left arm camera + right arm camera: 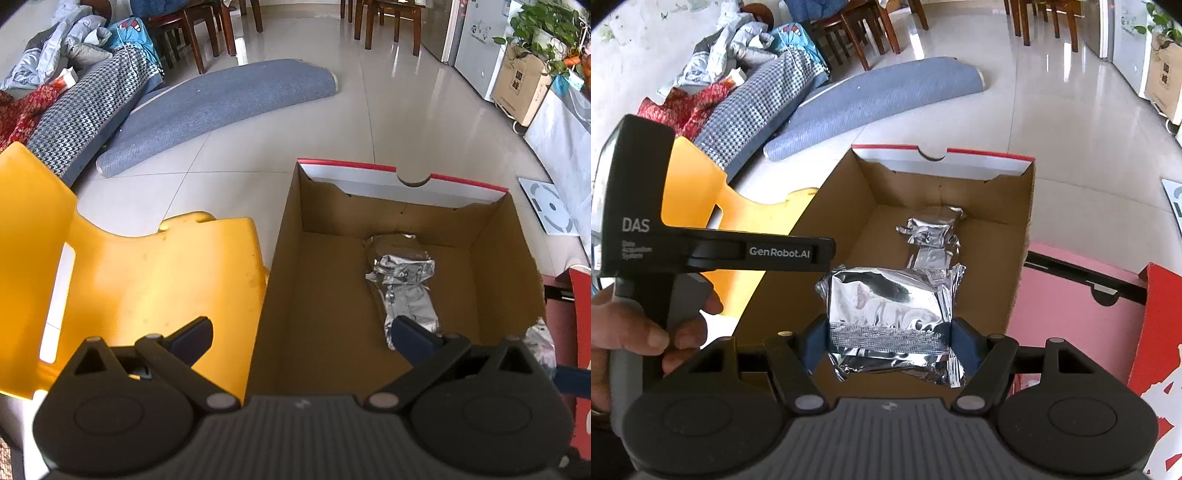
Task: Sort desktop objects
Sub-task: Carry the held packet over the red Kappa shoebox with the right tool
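While over box [1015,229], right tongs [888,345] grip foil packet [886,299], seemingly crosswise.

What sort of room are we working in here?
Most likely a home living and dining area: wooden dining chairs on tiled floor, a potted plant, and bedding heaped on a sofa.

Open brown cardboard box [1015,229] with red-edged white flap at far end, crumpled silver foil packet [402,280] lying lengthwise on box floor, second silver foil pouch [886,314] flat and squarish, held above box's near end, crimped seam nearest camera
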